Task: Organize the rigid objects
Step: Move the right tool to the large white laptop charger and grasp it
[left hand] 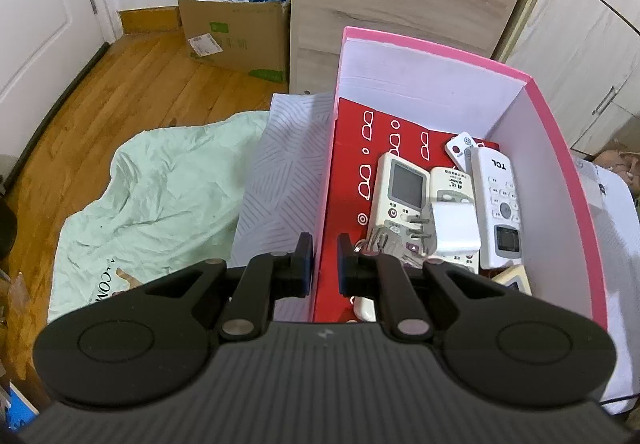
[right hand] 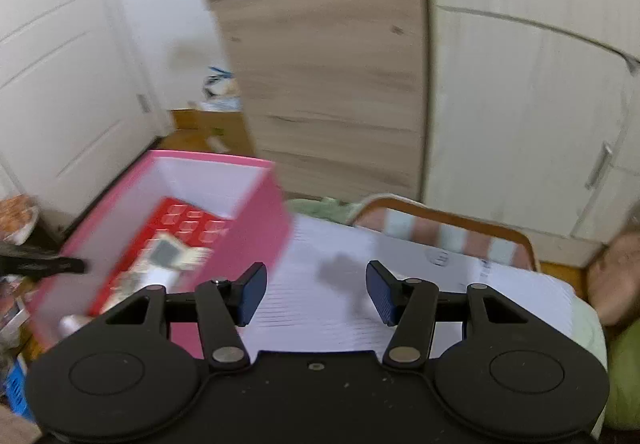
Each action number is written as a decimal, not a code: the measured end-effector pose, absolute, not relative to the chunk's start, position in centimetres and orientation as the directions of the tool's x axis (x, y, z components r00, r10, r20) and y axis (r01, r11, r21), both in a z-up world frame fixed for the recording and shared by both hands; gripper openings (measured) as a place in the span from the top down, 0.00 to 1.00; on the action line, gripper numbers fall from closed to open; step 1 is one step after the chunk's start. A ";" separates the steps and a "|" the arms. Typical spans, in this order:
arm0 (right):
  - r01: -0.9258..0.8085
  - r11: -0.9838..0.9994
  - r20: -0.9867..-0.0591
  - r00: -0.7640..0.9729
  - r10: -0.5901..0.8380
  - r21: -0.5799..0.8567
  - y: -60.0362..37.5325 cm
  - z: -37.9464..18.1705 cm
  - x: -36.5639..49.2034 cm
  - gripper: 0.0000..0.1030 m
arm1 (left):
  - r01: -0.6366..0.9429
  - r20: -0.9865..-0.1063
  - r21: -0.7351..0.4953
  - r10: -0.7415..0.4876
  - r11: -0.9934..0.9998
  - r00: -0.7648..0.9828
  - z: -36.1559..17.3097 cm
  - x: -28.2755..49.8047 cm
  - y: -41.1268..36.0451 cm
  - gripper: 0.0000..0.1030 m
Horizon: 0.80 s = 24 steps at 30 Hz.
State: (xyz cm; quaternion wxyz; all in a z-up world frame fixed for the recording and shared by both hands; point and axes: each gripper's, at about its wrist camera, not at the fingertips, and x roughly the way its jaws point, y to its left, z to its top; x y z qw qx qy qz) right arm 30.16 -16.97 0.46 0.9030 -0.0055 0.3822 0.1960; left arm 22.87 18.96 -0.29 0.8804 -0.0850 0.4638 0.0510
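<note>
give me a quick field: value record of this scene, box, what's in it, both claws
container: pink box, open top, white inside walls
box floor: red patterned sheet
contents: white TCL remote, remote with grey screen, white plug adapter, small white key fob, a few more partly hidden items
left claw: straddles the box's left wall, narrow gap, contact with the wall cannot be told
right claw: open, empty, above the striped white surface beside the box
image quality: right wrist view blurred
</note>
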 end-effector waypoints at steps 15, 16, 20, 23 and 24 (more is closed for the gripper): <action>-0.202 0.936 -0.770 0.532 0.353 0.290 -19.2 -8.2 35.7 0.37 | -0.165 -0.826 -0.092 0.018 0.982 0.564 -0.1 23.0 18.8 0.91; -0.194 0.937 -0.770 0.534 0.350 0.292 -19.0 -8.3 35.9 0.33 | -0.167 -0.826 -0.092 0.018 0.982 0.563 -0.1 23.0 18.8 0.91; -0.166 0.954 -0.791 0.534 0.300 0.249 -17.9 -9.4 37.1 0.30 | -0.166 -0.826 -0.089 0.020 0.982 0.564 -0.1 23.0 18.8 0.91; -0.184 0.965 -0.790 0.555 0.261 0.189 -17.1 -9.9 37.4 0.30 | -0.165 -0.825 -0.088 0.021 0.982 0.564 -0.1 23.0 18.9 0.91; -0.199 0.969 -0.793 0.561 0.238 0.149 -16.8 -10.0 37.3 0.30 | -0.166 -0.826 -0.090 0.020 0.982 0.564 -0.1 23.0 18.8 0.91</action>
